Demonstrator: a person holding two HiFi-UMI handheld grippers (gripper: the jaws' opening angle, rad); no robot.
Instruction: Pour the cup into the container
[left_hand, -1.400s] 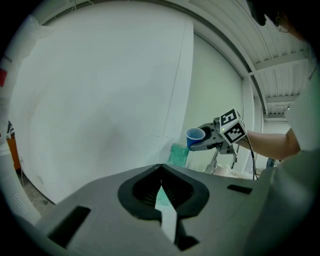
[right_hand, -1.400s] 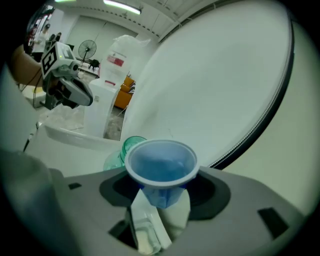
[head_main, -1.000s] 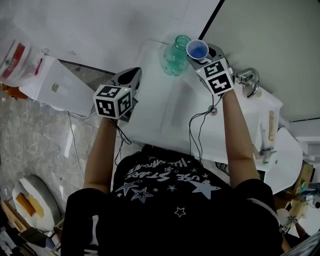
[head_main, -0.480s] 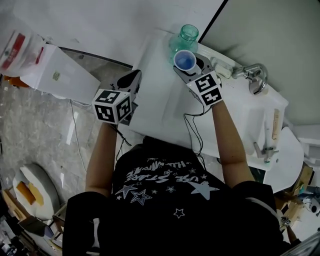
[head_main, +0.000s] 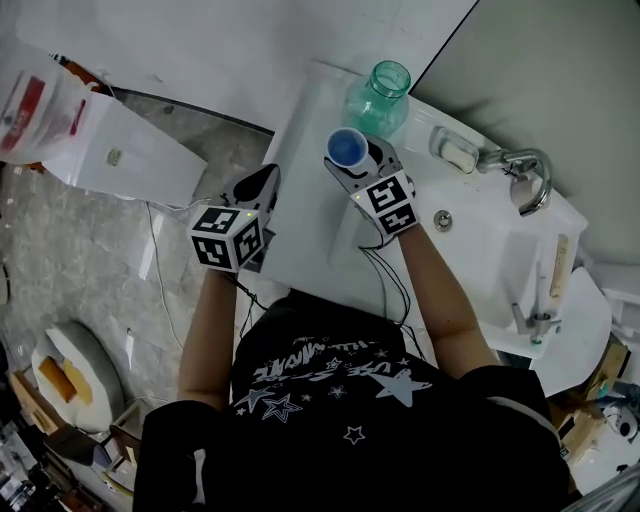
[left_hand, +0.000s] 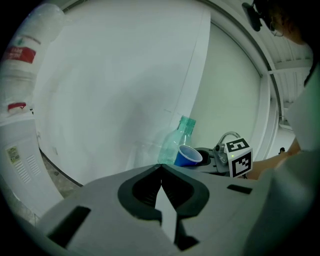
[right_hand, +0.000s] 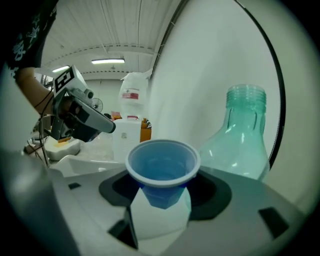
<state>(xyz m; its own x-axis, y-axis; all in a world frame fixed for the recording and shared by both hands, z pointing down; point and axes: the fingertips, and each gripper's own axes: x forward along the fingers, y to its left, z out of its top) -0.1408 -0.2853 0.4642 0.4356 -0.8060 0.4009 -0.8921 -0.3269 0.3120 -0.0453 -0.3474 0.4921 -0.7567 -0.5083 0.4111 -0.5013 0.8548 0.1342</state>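
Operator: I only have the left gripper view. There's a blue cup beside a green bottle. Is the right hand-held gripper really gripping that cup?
Observer: Yes. The right gripper view shows the right hand-held gripper with its jaws closed on the upright blue cup.
Operator: Is the bottle capped?
Observer: No. From the head view, the green bottle has an open mouth, with no cap on it.
Operator: Where is my left one?
Observer: The left hand-held gripper is over the left edge of the white sink counter, well short of the bottle.
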